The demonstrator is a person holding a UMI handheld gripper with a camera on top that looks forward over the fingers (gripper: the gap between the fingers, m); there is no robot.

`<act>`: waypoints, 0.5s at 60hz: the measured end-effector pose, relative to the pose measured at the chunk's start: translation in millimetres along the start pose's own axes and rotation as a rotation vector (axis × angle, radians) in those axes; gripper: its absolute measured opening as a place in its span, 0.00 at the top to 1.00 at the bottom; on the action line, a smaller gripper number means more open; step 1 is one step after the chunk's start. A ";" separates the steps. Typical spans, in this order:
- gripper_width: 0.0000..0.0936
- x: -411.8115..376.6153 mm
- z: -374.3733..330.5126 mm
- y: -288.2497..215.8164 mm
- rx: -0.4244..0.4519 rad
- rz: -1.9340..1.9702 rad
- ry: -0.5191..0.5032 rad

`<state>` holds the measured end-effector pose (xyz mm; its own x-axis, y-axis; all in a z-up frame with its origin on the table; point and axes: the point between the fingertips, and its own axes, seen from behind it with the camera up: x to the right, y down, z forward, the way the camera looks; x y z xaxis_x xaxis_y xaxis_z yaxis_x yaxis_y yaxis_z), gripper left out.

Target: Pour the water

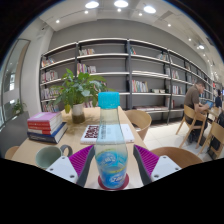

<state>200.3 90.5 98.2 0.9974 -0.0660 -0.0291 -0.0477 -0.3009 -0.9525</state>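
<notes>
A clear water bottle (111, 148) with a light blue cap and a blue label stands upright on a red coaster (112, 183) on the wooden table (70, 140). It sits between the two fingers of my gripper (113, 162). The magenta pads (82, 160) flank its lower half very closely, and the bottle still rests on the coaster. The gripper is open around it. A dark green cup (47, 155) stands on the table to the left of the left finger.
Beyond the bottle lie an open magazine (107, 131), a stack of books (45, 125) and a potted plant (78, 92). Wooden chairs (141, 120) stand to the right. A person (196, 98) sits at a far table. Bookshelves (120, 70) line the back wall.
</notes>
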 end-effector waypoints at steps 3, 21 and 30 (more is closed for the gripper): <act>0.10 4.5 -9.2 5.2 -0.013 -0.006 0.018; 0.11 -43.5 -119.5 90.5 -0.242 -0.022 0.021; 0.11 -101.4 -177.1 79.6 -0.273 -0.011 -0.011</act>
<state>85.8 -95.2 79.0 0.9984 -0.0514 -0.0243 -0.0485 -0.5473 -0.8355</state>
